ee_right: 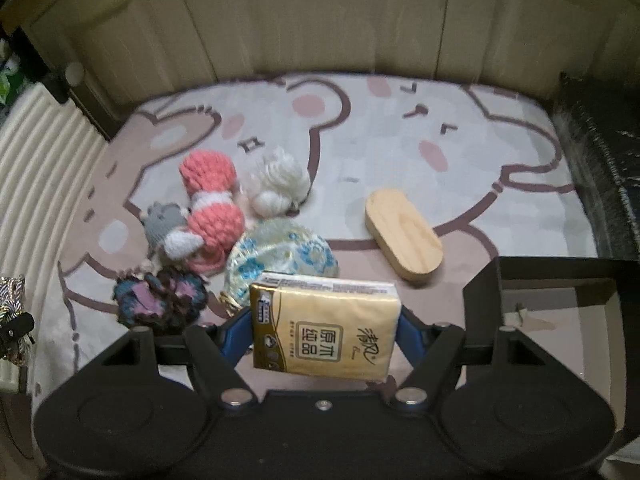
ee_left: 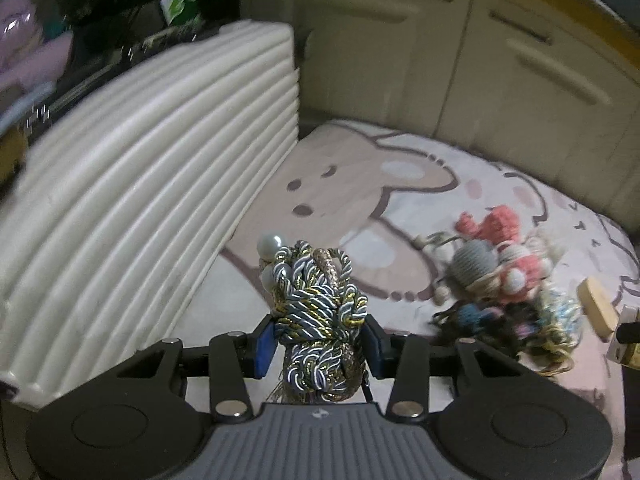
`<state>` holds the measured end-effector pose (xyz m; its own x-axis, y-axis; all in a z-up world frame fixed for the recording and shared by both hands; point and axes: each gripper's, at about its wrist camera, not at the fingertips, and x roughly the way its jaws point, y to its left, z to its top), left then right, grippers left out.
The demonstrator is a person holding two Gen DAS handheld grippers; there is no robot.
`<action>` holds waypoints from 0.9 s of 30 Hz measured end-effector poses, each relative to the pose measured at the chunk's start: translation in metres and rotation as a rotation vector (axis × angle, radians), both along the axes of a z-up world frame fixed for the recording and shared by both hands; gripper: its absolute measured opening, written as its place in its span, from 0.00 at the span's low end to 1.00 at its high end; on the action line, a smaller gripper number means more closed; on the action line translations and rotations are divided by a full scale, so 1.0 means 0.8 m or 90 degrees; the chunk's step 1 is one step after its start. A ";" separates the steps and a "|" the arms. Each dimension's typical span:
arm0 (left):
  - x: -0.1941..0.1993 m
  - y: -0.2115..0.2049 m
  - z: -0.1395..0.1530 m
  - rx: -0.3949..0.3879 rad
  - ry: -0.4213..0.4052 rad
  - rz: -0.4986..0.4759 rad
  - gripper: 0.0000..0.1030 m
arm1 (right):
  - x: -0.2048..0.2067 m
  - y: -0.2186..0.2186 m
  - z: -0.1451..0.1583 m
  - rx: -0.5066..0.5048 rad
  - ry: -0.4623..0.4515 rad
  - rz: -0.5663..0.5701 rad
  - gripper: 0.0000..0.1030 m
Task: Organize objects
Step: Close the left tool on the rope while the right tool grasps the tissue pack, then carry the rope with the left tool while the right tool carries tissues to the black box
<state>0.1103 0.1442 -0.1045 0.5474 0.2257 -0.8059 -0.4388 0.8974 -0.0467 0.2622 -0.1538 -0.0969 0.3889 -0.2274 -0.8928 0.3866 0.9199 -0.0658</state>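
My left gripper is shut on a bundle of grey, white and gold twisted cord with pearl beads on top, held above the cartoon mat. In the right wrist view my right gripper is shut on a yellow tissue pack, lifted over the mat. Below it lie a pink and white crochet toy, a grey crochet piece, a white yarn ball, a blue-patterned pouch, a dark knitted piece and an oval wooden block.
A ribbed white bin stands at the left of the mat, also at the left edge of the right view. Beige cabinet doors close the far side. A black open box sits at the right, with a dark ledge beyond.
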 end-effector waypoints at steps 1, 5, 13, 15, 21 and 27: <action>0.000 -0.005 0.007 0.005 -0.002 -0.004 0.44 | -0.003 0.001 0.006 -0.003 -0.008 0.000 0.72; -0.002 -0.018 0.031 0.005 -0.012 -0.021 0.44 | -0.013 0.006 0.025 -0.015 -0.032 0.004 0.72; -0.002 -0.051 0.072 0.015 -0.028 -0.059 0.44 | -0.040 0.010 0.060 -0.030 -0.068 0.007 0.72; -0.001 -0.059 0.080 0.018 -0.030 -0.066 0.44 | -0.047 0.011 0.068 -0.033 -0.077 0.008 0.72; -0.004 -0.084 0.102 0.022 -0.036 -0.086 0.44 | -0.064 0.018 0.095 -0.043 -0.107 0.019 0.72; -0.006 -0.106 0.114 0.021 -0.032 -0.106 0.44 | -0.079 0.027 0.115 -0.055 -0.123 0.030 0.72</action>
<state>0.1051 0.0596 -0.0130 0.6184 0.1544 -0.7705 -0.2824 0.9587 -0.0346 0.1988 -0.1321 -0.0046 0.5629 -0.2772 -0.7786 0.3567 0.9313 -0.0736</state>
